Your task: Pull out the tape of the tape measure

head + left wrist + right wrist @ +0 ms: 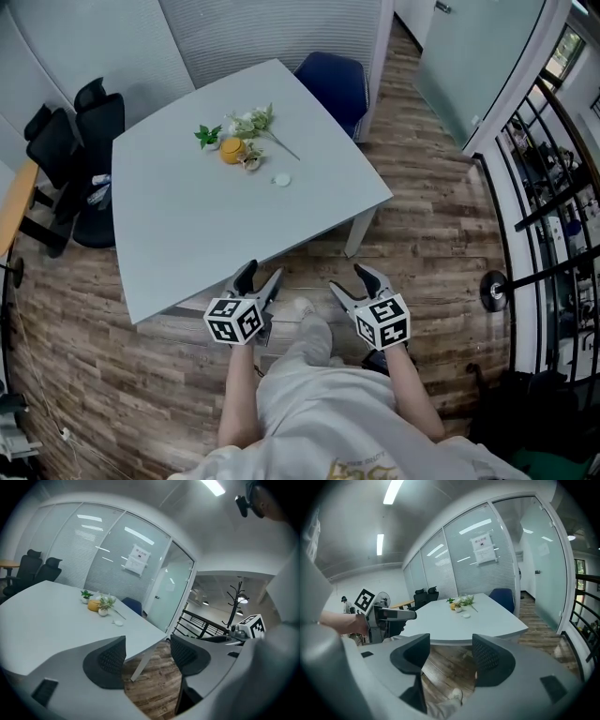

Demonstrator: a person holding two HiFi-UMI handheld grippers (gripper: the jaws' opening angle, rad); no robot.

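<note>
The left gripper (262,274) and right gripper (352,279) both gape empty at the pale grey table's (187,216) near edge. Far across it, a small orange rounded case (232,150), seemingly the tape measure, touches green leafy sprigs (253,122), near a white disc (281,180). Which way it points is too small to tell.

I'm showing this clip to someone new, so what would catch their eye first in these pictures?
The big pale table fills the middle of the head view, with a small cluster near its far side: an orange round object among green and white sprigs. Just off its near edge, the left gripper and right gripper hang with jaws open and empty.
</note>
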